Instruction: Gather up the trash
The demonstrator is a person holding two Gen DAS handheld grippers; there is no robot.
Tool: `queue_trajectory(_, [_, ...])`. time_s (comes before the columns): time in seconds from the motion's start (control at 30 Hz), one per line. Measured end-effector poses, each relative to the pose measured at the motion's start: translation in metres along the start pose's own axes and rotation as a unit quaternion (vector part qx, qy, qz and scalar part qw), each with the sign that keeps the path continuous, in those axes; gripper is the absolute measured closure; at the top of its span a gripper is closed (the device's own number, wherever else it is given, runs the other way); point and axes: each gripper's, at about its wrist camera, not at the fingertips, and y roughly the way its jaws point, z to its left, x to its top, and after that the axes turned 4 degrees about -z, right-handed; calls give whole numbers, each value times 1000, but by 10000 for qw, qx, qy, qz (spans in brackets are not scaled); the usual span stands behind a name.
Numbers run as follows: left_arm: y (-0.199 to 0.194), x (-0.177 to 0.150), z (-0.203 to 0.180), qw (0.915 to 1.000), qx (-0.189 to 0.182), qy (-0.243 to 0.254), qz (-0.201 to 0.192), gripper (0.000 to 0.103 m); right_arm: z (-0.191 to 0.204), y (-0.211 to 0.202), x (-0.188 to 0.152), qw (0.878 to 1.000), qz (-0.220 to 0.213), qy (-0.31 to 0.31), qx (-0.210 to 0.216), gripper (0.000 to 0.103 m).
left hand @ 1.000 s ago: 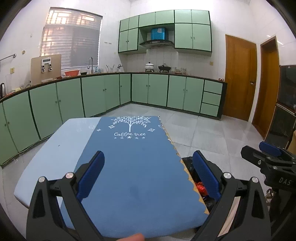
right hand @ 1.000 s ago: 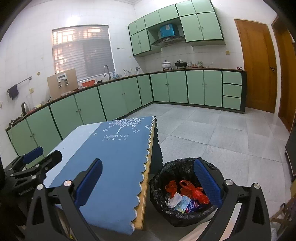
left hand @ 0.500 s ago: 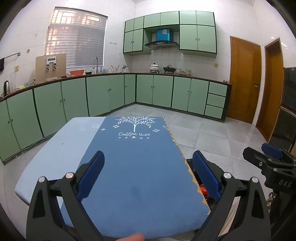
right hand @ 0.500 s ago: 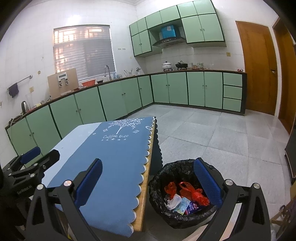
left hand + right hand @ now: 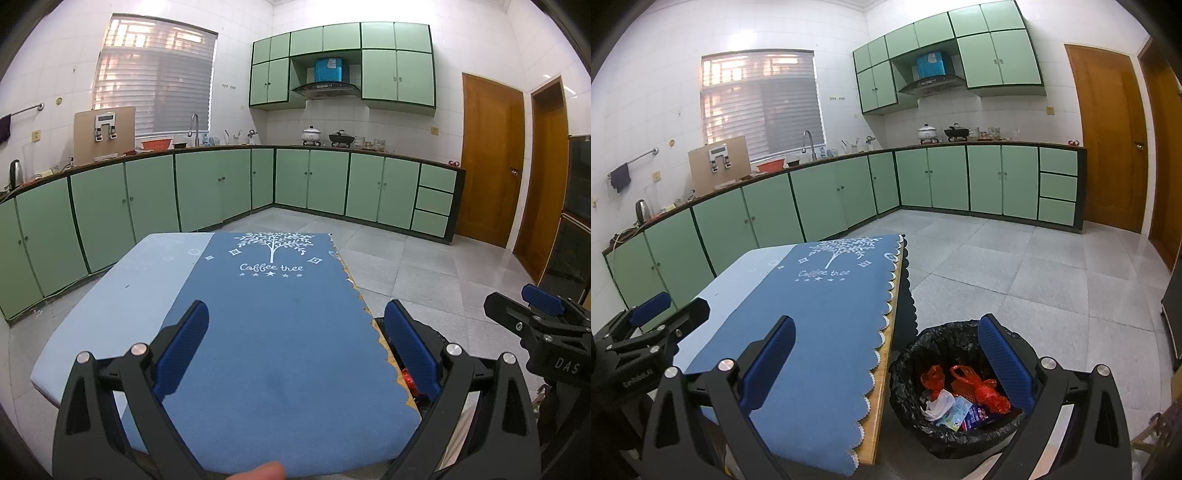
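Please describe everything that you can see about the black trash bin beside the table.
The trash bin is round and lined with a crinkled, glossy black plastic bag whose edge folds over the rim. It stands upright and open on the grey tiled floor, close beside the table's right edge; whether they touch cannot be told. Inside lie red plastic bags, white crumpled paper and a blue-and-white wrapper. The right gripper hangs open in front of it, holding nothing.

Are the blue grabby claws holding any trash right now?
No. The left gripper and right gripper are both open and empty; the trash sits in the bin.
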Motion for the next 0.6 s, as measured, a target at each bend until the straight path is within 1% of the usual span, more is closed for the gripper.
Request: queue_trajectory(0.6, [1,-1,3,10000,63,-54,-7,10,1,1,0,10000,-19,-6,15,6])
